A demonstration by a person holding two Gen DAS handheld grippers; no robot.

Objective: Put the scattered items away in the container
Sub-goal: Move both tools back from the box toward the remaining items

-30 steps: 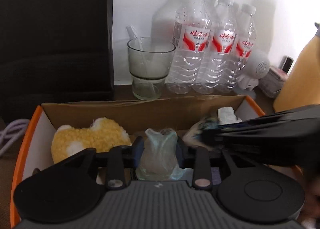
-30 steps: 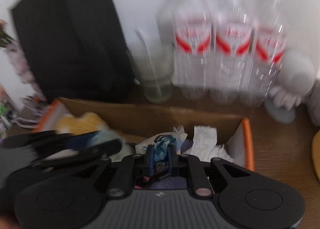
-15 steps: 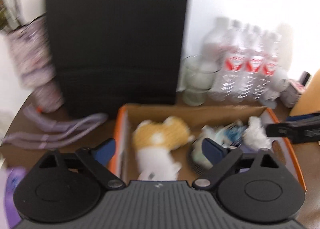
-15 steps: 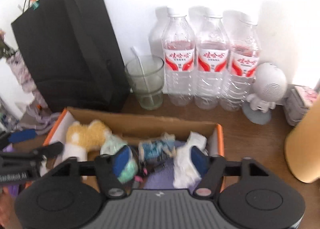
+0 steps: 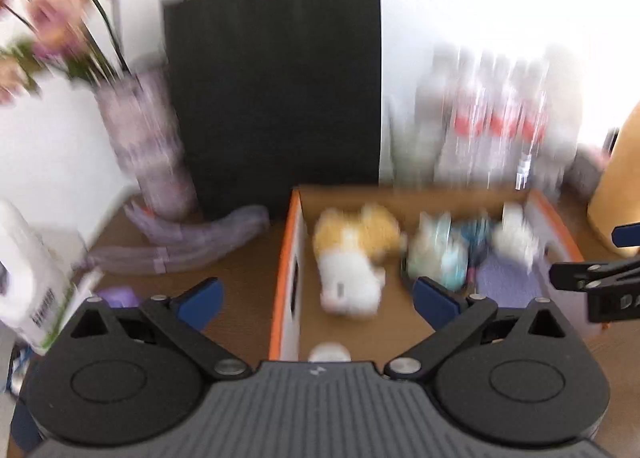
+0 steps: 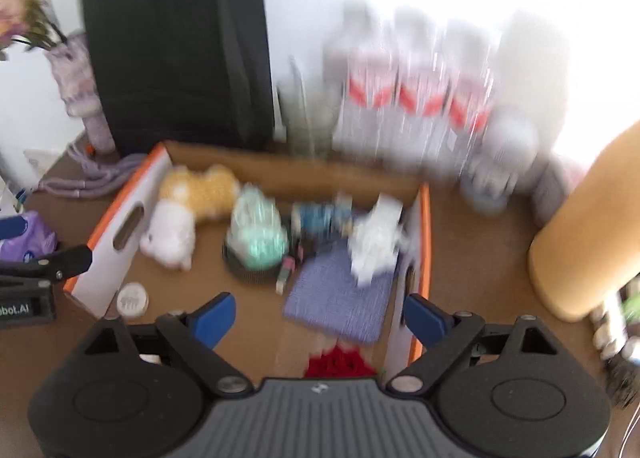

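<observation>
Here both the left gripper point(image 5: 316, 296) and right gripper point(image 6: 318, 314), jaws just opened wide with nothing between them, sit low in frame over the orange-rimmed cardboard box point(image 6: 425, 242) at centre, holding a yellow-and-white plush toy point(image 6: 188, 210) and crumpled white tissue point(image 6: 376, 242).

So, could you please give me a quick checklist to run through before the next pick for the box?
1. Left gripper empty, jaws having just opened wide: ok.
2. Right gripper empty, jaws likewise just opened: ok.
3. Plush toy, plastic bag bundle and crumpled tissue inside the cardboard box: ok.
4. Nothing left outside: not ok, a purple packet lies on the table left of the box.
5. Picture sharpness: not ok, both views blurred.
</observation>
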